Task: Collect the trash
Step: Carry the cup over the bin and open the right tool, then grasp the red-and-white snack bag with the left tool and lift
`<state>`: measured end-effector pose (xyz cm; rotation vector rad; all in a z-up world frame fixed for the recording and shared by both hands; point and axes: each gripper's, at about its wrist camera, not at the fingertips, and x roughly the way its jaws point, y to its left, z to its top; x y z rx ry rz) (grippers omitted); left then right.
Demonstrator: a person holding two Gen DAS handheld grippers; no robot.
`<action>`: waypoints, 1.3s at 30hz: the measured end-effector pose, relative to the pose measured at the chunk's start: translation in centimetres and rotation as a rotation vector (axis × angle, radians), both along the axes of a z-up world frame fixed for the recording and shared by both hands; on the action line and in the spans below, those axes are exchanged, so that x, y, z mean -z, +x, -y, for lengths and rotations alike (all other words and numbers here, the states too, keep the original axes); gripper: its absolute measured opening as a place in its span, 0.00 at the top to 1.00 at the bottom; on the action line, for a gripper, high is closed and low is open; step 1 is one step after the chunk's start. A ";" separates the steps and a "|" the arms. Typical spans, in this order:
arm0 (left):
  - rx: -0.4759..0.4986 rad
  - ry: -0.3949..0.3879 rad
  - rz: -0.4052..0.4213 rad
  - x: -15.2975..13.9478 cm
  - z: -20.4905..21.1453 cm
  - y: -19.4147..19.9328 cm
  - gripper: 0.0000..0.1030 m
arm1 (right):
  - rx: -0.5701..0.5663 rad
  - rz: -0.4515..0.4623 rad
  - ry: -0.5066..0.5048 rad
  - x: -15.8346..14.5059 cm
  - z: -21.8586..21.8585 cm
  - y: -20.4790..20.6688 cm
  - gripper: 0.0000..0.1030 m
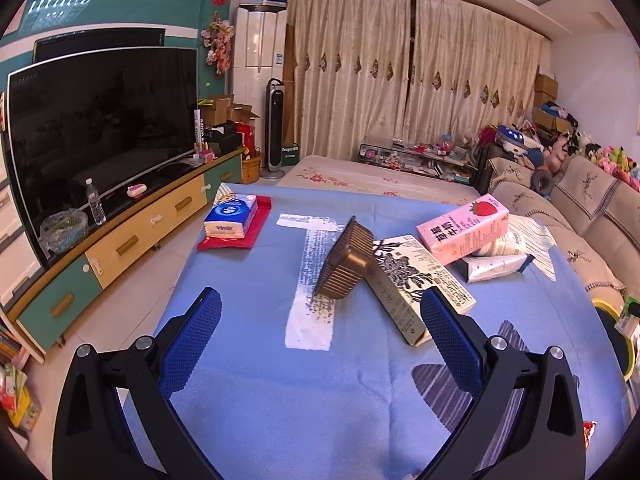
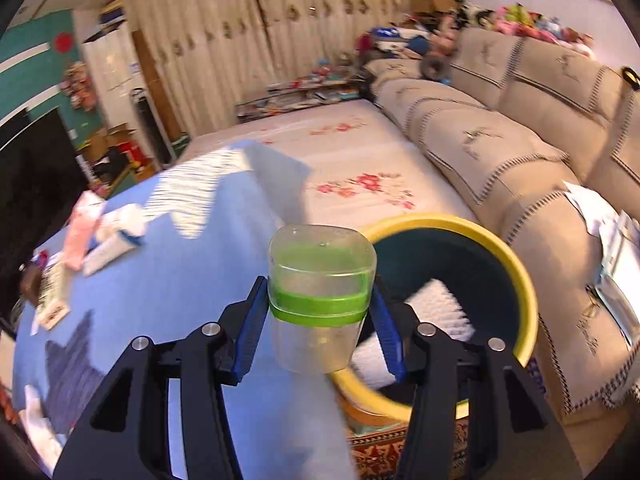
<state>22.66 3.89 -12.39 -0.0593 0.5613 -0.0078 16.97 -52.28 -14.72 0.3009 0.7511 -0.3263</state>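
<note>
One clear plastic container (image 2: 322, 300) with a green band sits clamped between the blue pads of the right gripper (image 2: 320, 320), held upright in the air just beside the yellow-rimmed trash bin (image 2: 516, 264) that stands on the floor between the counter and the sofa (image 2: 500, 128). The container looks empty, light and rigid, with smooth walls that could slip; the pads bear on it at the green band, probably the firmest place to hold it. The bin already holds something white and ribbed. The left gripper (image 1: 320, 320) hangs with its jaws wide apart and nothing between them above the counter (image 1: 248, 380), which is draped in a soft blue cloth with white and grey patches. More likely trash lies there: a gold ribbed tray (image 1: 346, 262) tipped against a long cream box (image 1: 416, 284), a pink strawberry milk carton (image 1: 464, 228) resting on tubes (image 1: 496, 266) and paper. The cartons look light and crushable, best taken across their narrow sides; the thin tray would likely flex. A tissue pack (image 1: 231, 216) rests on a red cloth at the far corner. Around it, a cluttered living room: a television (image 1: 100, 128) on a long cabinet, drawn curtains (image 1: 400, 68), soft toys piled along the sofa back.
</note>
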 end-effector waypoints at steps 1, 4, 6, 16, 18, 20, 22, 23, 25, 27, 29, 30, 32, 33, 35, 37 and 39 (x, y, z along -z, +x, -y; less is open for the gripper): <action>0.011 0.001 -0.005 -0.2 0.3 -0.1 0.05 | 0.023 -0.013 0.001 0.6 1.1 0.0 0.53; 0.060 0.000 -0.014 -0.9 1.7 -0.7 0.05 | 0.060 -0.041 0.014 2.1 3.3 -0.4 0.53; 0.087 0.006 -0.013 -1.4 2.8 -1.2 0.05 | 0.080 -0.061 0.021 3.1 4.5 -0.4 0.52; 0.275 0.050 -0.001 -3.6 9.9 -4.5 0.05 | 0.128 -0.043 0.052 4.3 7.0 -2.0 0.41; 0.312 0.057 -0.006 -3.6 11.2 -5.1 0.05 | 0.127 -0.033 0.055 4.1 6.9 -2.5 0.41; 0.349 0.073 -0.017 -3.5 12.8 -5.7 0.05 | 0.117 -0.023 0.063 3.9 6.6 -3.0 0.40; 0.384 0.088 -0.036 -3.2 14.2 -6.4 0.05 | 0.104 -0.014 0.067 3.6 6.2 -3.4 0.39; 0.402 0.093 -0.048 -2.9 14.9 -6.7 0.05 | 0.098 -0.010 0.067 3.4 6.0 -3.6 0.39; 0.436 0.107 -0.070 -2.4 16.0 -7.5 0.05 | 0.087 -0.003 0.067 3.2 5.7 -3.9 0.38; 0.466 0.118 -0.098 -1.9 17.0 -8.3 0.05 | 0.075 0.002 0.074 3.0 5.4 -4.0 0.38; 0.504 0.124 -0.131 -1.2 18.0 -9.0 0.05 | 0.064 0.007 0.080 2.8 5.1 -4.1 0.38; 0.526 0.128 -0.153 -0.8 18.5 -9.4 0.05 | 0.059 0.009 0.084 2.8 5.0 -4.2 0.38; 0.562 0.142 -0.186 0.1 19.3 -9.9 0.05 | 0.052 0.014 0.090 2.7 4.9 -4.3 0.37; 0.579 0.151 -0.202 0.6 19.6 -10.1 0.05 | 0.049 0.016 0.093 2.7 4.8 -4.4 0.37; 0.605 0.171 -0.238 1.4 20.4 -10.5 0.05 | 0.045 0.021 0.098 2.6 4.6 -4.7 0.37; 0.624 0.185 -0.280 2.3 20.9 -10.7 0.05 | 0.041 0.025 0.102 2.6 4.6 -5.0 0.37; 0.636 0.198 -0.307 3.0 21.2 -10.8 0.05 | 0.038 0.029 0.107 2.5 4.5 -5.3 0.36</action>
